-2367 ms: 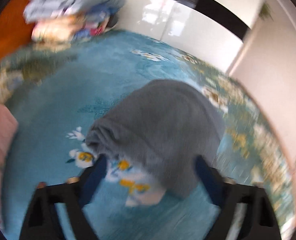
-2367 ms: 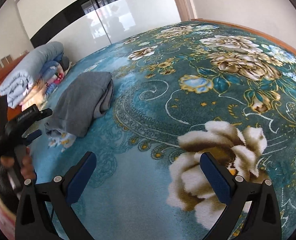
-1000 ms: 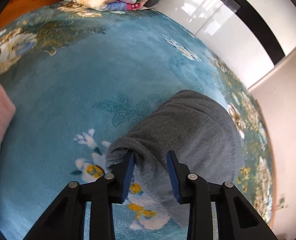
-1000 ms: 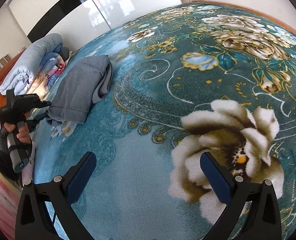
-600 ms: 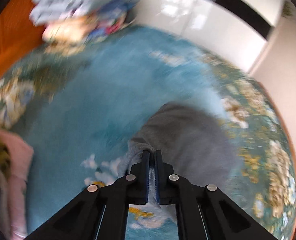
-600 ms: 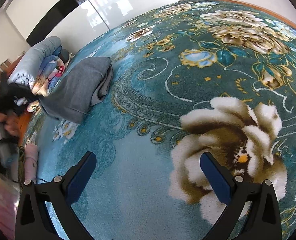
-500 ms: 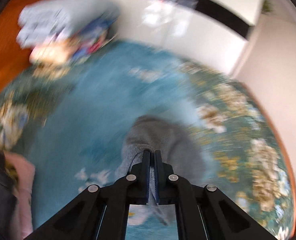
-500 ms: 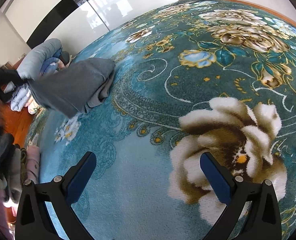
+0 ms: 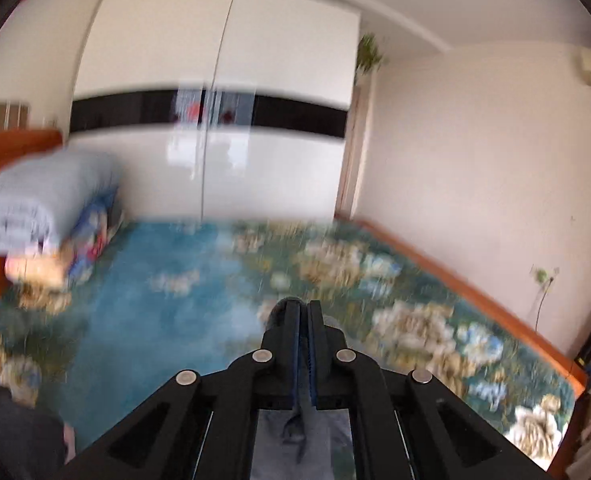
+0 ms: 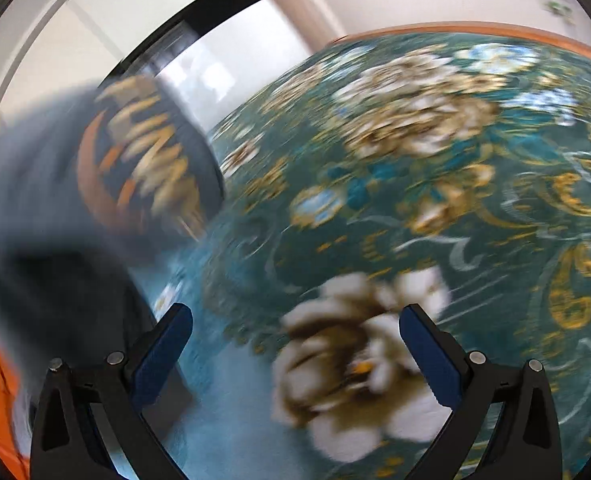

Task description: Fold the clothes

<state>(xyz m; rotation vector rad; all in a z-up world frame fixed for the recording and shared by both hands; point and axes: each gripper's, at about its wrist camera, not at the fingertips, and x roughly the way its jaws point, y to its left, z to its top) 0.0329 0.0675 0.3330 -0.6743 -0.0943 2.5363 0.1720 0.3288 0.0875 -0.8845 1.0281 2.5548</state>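
My left gripper (image 9: 303, 312) is shut on the grey garment (image 9: 295, 440), which hangs below the fingers and is mostly hidden by them. In the right wrist view the same grey garment (image 10: 55, 184) is lifted off the bed at the left, blurred, showing an orange and cream print (image 10: 147, 160). My right gripper (image 10: 295, 332) is open and empty above the teal floral bedspread (image 10: 415, 200), to the right of the garment.
A stack of folded quilts (image 9: 43, 216) lies at the bed's far left by the wooden headboard (image 9: 11, 148). White wardrobe doors (image 9: 215, 120) stand behind the bed. The bed's orange edge (image 9: 475, 292) runs along the right wall.
My left gripper closed on the grey garment's edge and lifted it high off the bed; the view now faces the wardrobe. The garment has swung up, unfolding and showing its print. The right gripper stays open.
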